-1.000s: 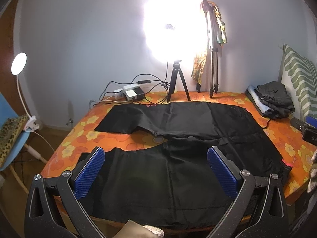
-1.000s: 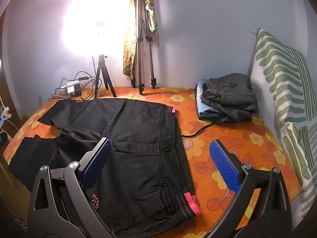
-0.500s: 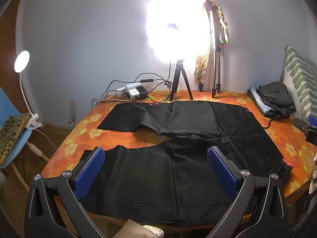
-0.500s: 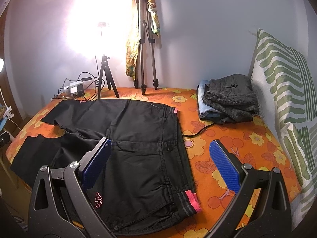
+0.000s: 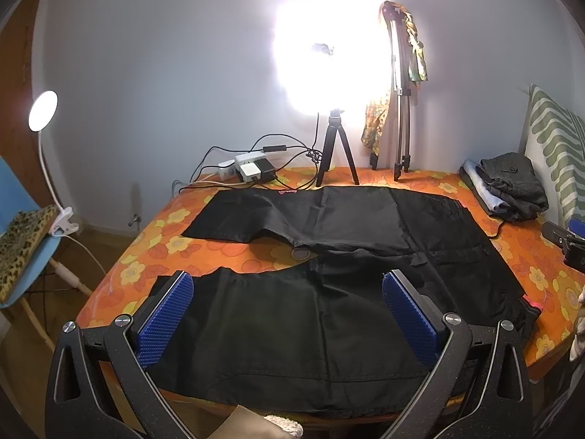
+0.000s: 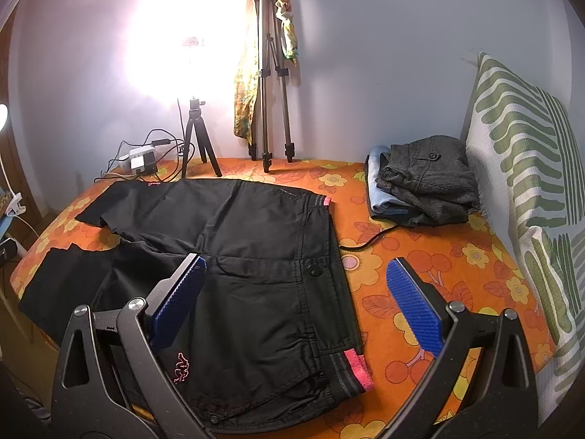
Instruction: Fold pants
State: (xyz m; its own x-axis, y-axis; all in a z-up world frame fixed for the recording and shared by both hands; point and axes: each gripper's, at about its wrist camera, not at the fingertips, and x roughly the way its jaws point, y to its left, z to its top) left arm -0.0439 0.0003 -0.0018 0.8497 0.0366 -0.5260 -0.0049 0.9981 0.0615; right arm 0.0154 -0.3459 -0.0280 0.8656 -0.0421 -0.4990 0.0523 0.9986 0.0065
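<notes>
Black pants (image 5: 329,256) (image 6: 248,256) lie spread flat on the orange flowered cover (image 5: 182,248) (image 6: 420,256), both legs reaching left and the pink-trimmed waistband (image 6: 351,366) at the right. My left gripper (image 5: 289,314) hovers open above the near leg, blue pads wide apart, nothing between them. My right gripper (image 6: 296,300) hangs open over the waist area near the button (image 6: 313,270), holding nothing. A small logo (image 6: 181,366) shows on the near hip.
A stack of folded clothes (image 6: 420,183) (image 5: 508,190) sits at the back right beside a green striped cushion (image 6: 530,190). Two tripods (image 5: 336,150) (image 6: 270,91), a bright lamp and a power strip (image 5: 248,172) with cables stand along the far edge. A blue chair (image 5: 25,256) stands left of the bed.
Both grippers have risen and drawn back slightly, so the pants sit a little lower and farther in view. The pants have not moved and both grippers stay open.
</notes>
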